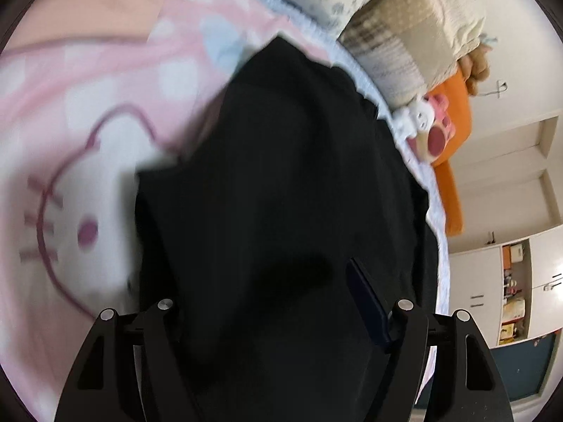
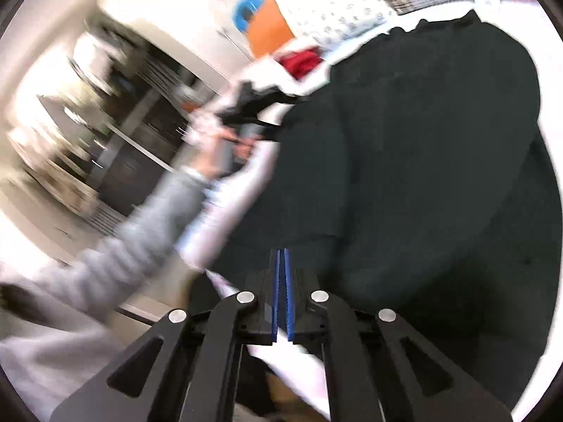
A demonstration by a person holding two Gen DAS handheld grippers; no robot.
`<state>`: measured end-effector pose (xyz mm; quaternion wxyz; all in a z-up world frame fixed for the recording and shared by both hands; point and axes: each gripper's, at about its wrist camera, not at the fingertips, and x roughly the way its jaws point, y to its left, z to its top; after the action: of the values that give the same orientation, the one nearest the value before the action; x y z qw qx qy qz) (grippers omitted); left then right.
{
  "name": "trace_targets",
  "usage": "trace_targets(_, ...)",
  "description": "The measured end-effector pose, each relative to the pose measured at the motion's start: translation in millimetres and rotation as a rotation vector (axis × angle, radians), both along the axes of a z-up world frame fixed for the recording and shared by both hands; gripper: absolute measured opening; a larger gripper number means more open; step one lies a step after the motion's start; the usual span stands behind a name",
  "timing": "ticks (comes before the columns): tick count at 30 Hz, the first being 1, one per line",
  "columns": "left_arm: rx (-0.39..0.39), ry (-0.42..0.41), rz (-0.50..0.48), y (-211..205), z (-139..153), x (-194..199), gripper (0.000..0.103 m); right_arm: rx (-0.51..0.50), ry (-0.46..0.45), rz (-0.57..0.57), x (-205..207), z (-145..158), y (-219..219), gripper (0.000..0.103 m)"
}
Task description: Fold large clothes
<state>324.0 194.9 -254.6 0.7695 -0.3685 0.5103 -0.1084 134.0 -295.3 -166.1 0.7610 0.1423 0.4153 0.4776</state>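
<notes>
Writing: none can be read in either view; the pink blanket (image 1: pixel 88 112) left of the left gripper bears only a cartoon cat face, no letters.
Shelf contents: an open shelf (image 1: pixel 515 299) in the white cupboards, far right of the left gripper, holds boxes and bottles; their labels are too small to read.
Black garment (image 1: pixel 281 176): spread on the bed straight ahead of and beneath the left gripper; in the right wrist view it (image 2: pixel 422 158) fills the space ahead and to the right of the right gripper.
Left gripper (image 1: pixel 267 281): jaws stand wide apart over the black cloth, one blue pad showing on the right finger; nothing pinched between them.
Right gripper (image 2: pixel 281 256): blue pads closed together, tips at the hem of the black garment; blur hides whether cloth is caught.
Grey sleeve (image 2: pixel 133 246): left of the right gripper, reaching toward the other tool.
Pillows (image 1: pixel 404 28): beyond the garment, upper right of the left gripper.
Orange cushion (image 1: pixel 454 133): right of the garment, a plush toy (image 1: pixel 425 119) against it.
</notes>
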Motion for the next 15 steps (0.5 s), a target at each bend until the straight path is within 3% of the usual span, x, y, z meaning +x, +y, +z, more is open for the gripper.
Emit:
trace_targets(1, -0.004, -0.001, -0.011, -4, -2, -10, 0.074, -0.037, -0.006, -0.014, 2, -2, 5, 0.013)
trace_targets(2, -0.006, -0.005, -0.019, -6, -2, -18, 0.075, -0.052, -0.011, -0.017, 2, -1, 9, 0.034)
trace_targets(4, -0.016, -0.014, -0.024, -8, -1, -41, 0.076, -0.138, -0.056, -0.038, 5, -2, 24, 0.060)
trace_targets(7, 0.015, 0.002, -0.014, -11, 0, -65, 0.079, -0.258, -0.056, -0.014, 14, -15, 53, 0.055)
trace_targets(9, 0.014, -0.002, -0.014, -14, 0, -76, 0.079, -0.276, -0.028, 0.019, 18, -26, 65, 0.052)
trace_targets(10, 0.002, -0.008, -0.012, -15, 0, -82, 0.079, -0.296, -0.034, 0.029, 20, -30, 70, 0.036)
trace_targets(11, -0.005, -0.010, -0.011, -15, 0, -85, 0.079, -0.308, -0.040, 0.039, 23, -30, 74, 0.028)
trace_targets(15, -0.010, -0.002, -0.010, -18, 2, -99, 0.079, -0.277, -0.032, 0.031, 31, -17, 71, 0.009)
